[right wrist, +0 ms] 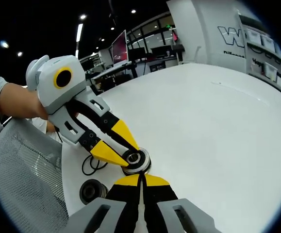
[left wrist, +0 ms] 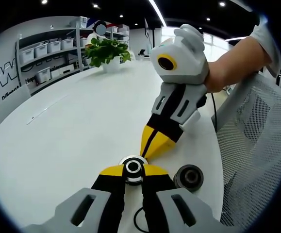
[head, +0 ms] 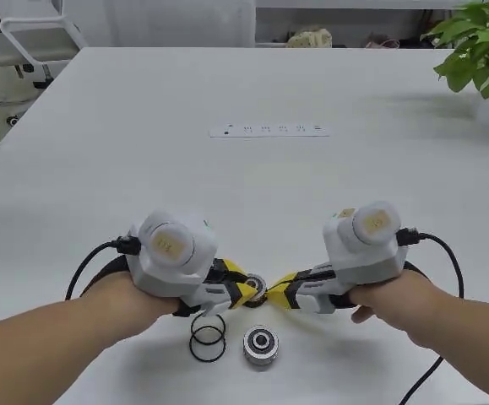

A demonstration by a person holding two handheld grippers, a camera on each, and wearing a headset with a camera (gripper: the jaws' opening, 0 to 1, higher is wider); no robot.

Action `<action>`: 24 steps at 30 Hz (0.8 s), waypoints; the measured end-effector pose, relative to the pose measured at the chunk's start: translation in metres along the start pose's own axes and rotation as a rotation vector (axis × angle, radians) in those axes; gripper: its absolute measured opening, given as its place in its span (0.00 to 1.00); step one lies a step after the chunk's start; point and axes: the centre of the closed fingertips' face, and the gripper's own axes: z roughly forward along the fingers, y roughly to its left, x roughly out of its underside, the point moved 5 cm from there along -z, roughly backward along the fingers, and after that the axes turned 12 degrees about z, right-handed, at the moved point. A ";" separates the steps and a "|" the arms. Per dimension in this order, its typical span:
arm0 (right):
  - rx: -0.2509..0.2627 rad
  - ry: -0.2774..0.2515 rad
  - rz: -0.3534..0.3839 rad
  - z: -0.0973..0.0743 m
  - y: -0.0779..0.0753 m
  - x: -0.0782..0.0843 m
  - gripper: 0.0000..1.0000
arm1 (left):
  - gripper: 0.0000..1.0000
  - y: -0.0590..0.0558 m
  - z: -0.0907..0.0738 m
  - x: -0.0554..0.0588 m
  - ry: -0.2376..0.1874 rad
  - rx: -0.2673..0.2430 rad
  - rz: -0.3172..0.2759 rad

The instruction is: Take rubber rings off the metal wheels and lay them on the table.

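- Clamps the left gripper (head: 244, 291) on a round, shiny metal wheel (left wrist: 133, 166), fingers held narrowly apart by it.
- Presses the right gripper (right wrist: 141, 180) fingers fully together, tips touching that wheel's rim; cannot tell whether rubber is pinched.
- On the smooth white table (head: 269, 186) close by: a second wheel (head: 261, 346) lying flat, beside two thin black rubber rings (head: 208, 335), overlapping.

table (head: 269, 186): white, plain
left gripper (head: 246, 291): pale grey body, black links, yellow tips
right gripper (head: 279, 293): same colours
held wheel (left wrist: 133, 167): silver, black rim
loose wheel (head: 261, 346): silver, dark centre
rings (head: 208, 336): black
cables (head: 88, 266): black
plant (head: 480, 46): green
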 end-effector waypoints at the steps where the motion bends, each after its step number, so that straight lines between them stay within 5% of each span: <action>1: -0.002 -0.002 0.005 -0.001 0.000 0.000 0.00 | 0.08 0.000 0.000 0.000 0.000 0.000 0.000; 24: -0.010 -0.022 0.082 -0.002 -0.001 0.000 0.00 | 0.08 0.000 0.000 0.000 -0.005 -0.006 -0.007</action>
